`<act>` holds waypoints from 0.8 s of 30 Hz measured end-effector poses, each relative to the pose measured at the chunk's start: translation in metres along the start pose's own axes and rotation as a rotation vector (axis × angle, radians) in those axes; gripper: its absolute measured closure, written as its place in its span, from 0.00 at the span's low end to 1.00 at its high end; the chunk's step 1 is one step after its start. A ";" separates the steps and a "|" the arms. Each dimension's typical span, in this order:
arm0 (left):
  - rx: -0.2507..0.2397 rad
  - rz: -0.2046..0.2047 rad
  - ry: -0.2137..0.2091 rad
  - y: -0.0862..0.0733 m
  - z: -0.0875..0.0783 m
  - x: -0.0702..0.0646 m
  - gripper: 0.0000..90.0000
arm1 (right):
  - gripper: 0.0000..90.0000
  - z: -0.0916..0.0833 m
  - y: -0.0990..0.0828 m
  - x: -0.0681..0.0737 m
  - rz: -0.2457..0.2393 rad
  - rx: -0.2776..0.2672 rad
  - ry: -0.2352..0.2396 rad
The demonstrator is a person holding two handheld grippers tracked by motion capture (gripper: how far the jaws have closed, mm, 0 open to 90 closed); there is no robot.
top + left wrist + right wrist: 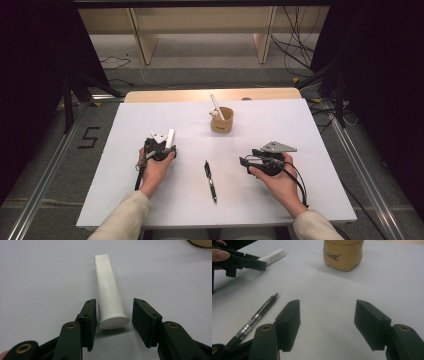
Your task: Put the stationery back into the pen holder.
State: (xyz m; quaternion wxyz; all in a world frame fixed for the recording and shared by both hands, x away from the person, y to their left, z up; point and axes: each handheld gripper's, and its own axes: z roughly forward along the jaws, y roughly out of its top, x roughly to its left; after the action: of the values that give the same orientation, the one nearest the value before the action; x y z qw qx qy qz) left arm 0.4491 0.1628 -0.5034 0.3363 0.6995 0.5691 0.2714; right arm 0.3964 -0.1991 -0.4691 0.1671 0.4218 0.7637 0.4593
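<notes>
A white tube [107,290] lies flat on the white table top [300,125], its broad cap end toward me. My left gripper [115,302] is open around that cap end: the left pad sits right beside the cap and a gap shows at the right pad. From above, the left gripper [162,142] and the tube [170,137] lie at the table's left. My right gripper [247,157] is open and has nothing between its jaws, resting at the right and pointing left. A black pen [210,181] lies between the two hands.
A tan cup [222,120] stands at the back middle, holding a white stick-like item [216,106]. The right gripper view [328,302] has the pen [257,316] at its left, the cup [343,255] ahead, and the left gripper [244,261] with the tube [273,255].
</notes>
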 end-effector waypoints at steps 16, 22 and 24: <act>0.001 -0.042 -0.010 0.000 0.001 0.004 0.69 | 0.42 0.000 0.000 0.001 -0.003 -0.003 0.004; 0.001 -0.047 -0.006 0.001 0.001 0.004 0.70 | 0.42 0.000 0.000 0.002 -0.007 -0.002 0.005; 0.001 -0.049 -0.005 0.001 0.001 0.004 0.71 | 0.42 0.000 0.000 0.002 -0.007 -0.002 0.005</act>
State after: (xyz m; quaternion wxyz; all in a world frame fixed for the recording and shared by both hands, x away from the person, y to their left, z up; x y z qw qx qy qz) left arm 0.4508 0.1668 -0.5034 0.3440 0.6863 0.5852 0.2610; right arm 0.3955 -0.1974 -0.4688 0.1674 0.4178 0.7651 0.4605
